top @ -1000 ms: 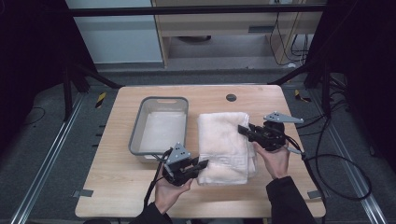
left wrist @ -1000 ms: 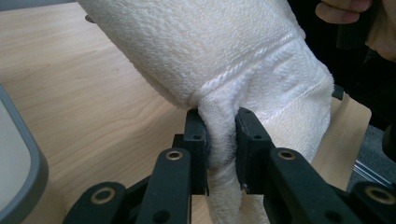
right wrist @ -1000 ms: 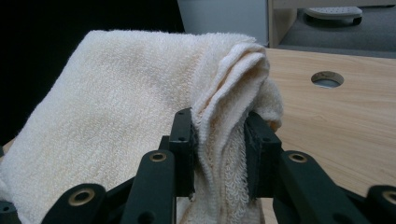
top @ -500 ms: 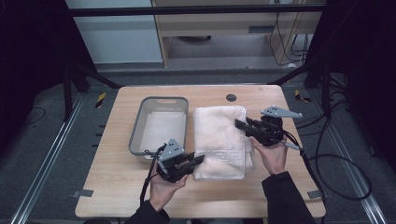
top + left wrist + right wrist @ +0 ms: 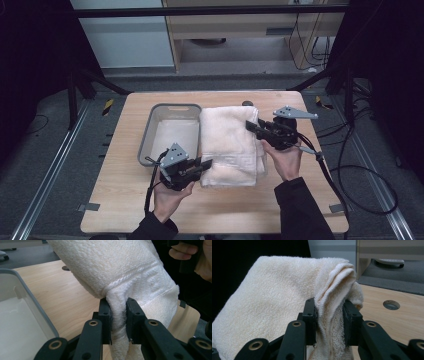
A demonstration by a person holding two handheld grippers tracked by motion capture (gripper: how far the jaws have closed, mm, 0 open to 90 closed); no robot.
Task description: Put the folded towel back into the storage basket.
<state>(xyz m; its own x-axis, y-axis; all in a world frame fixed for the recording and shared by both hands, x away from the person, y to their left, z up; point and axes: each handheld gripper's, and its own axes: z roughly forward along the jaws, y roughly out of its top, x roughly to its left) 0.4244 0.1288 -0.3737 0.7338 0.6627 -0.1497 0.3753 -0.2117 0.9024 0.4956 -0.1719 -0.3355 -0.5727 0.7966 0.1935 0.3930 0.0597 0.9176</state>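
Folded cream terry towel (image 5: pixel 231 146) hangs between both sets of jaws, lifted just off the wooden table (image 5: pixel 120 200), right of the grey plastic tub (image 5: pixel 165 131). Left gripper (image 5: pixel 118 315) clamps a bunched corner; right gripper (image 5: pixel 329 315) pinches several layered edges.

Risk: loose layers could slip from the right jaws, so the fold sags open. The gripper views show each bite; the high view shows the tub beside the left jaws.

You have the towel (image 5: pixel 231 145) in the middle of the table (image 5: pixel 120 200), with the bin (image 5: pixel 172 131) just left of it, touching its edge. Your left gripper (image 5: pixel 206 164) is at its near left corner, your right gripper (image 5: pixel 250 125) at its far right edge. A hole (image 5: pixel 247 103) lies behind the towel.
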